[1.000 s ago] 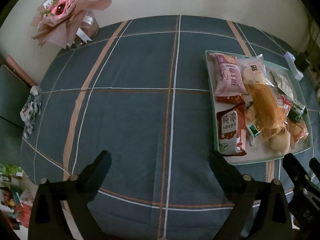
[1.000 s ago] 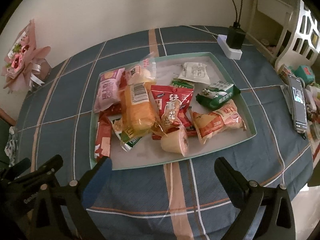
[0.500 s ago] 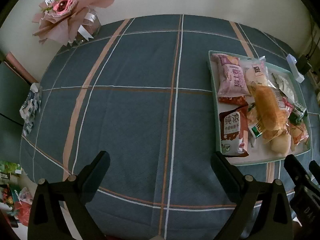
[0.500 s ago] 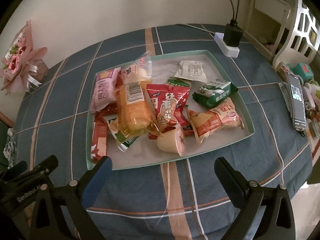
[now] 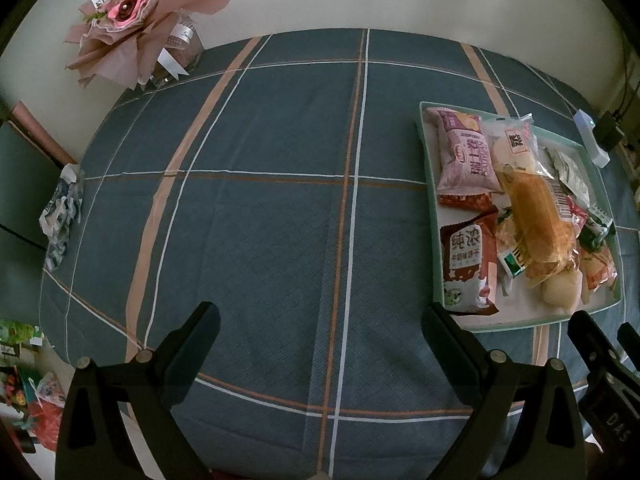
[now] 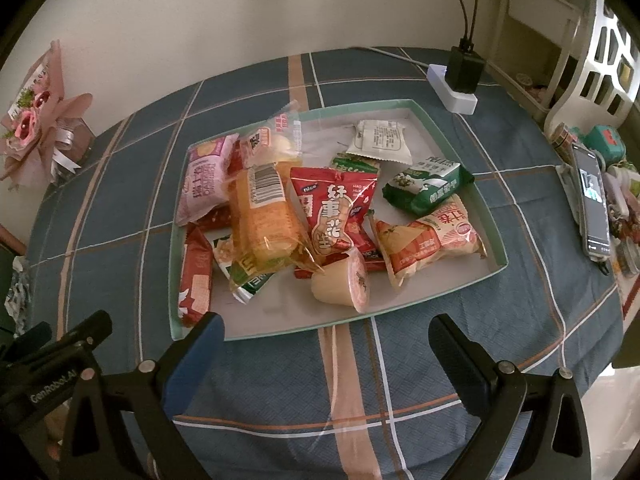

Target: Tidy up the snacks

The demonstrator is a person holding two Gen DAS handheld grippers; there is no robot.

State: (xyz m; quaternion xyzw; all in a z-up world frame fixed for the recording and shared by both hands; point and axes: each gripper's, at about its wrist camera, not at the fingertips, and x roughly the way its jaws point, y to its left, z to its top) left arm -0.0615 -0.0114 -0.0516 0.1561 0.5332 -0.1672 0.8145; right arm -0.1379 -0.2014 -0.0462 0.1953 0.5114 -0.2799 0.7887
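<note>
Snacks sit heaped in the tray (image 6: 452, 128) at the worktop's right side: soft, light, slippery packets, best pinched at a crimped end seal; the bread pack (image 6: 262, 216) will crush, and the cup (image 6: 340, 284) on its side near the front rim looks, in this dim light, stiff enough to take by its wall. Both hand-held grippers, left (image 5: 320, 330) and right (image 6: 326, 334), hang spread and empty over the cloth. Bouquet (image 5: 134, 20) at the far-left corner; power strip (image 6: 452, 88) and phone (image 6: 594, 204) crowd the right edge.
</note>
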